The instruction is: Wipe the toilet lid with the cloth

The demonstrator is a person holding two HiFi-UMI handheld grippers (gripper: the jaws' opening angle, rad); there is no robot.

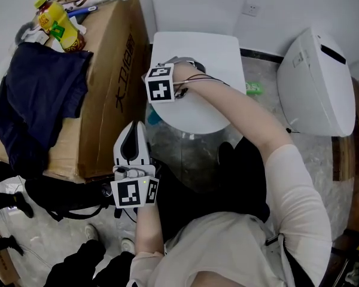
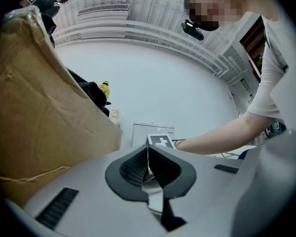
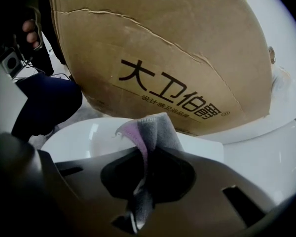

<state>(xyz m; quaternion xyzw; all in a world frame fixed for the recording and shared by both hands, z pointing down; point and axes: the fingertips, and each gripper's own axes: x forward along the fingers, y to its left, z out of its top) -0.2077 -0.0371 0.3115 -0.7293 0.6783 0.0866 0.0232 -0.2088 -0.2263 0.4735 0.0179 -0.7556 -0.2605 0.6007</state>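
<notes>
Over toilet lid [image 1: 212,58], cloth [image 3: 153,130] is clamped in R gripper [image 3: 142,154] jaws.
L gripper [image 2: 148,154] is held beside cardboard box [image 1: 113,82], jaws pressed together.

We see our left tongs [image 2: 148,154] pressed together with nothing between them. A cardboard box [image 2: 34,112] rises at the left with a yellow bottle [image 2: 104,88] beyond it, and a bare forearm [image 2: 212,135] reaches in from the right, ending at a marker cube [image 2: 160,141].

The toilet lid [image 1: 218,58] is white, the cloth [image 3: 154,130] grey edged lilac, the box [image 1: 110,64] brown, black-printed.
</notes>
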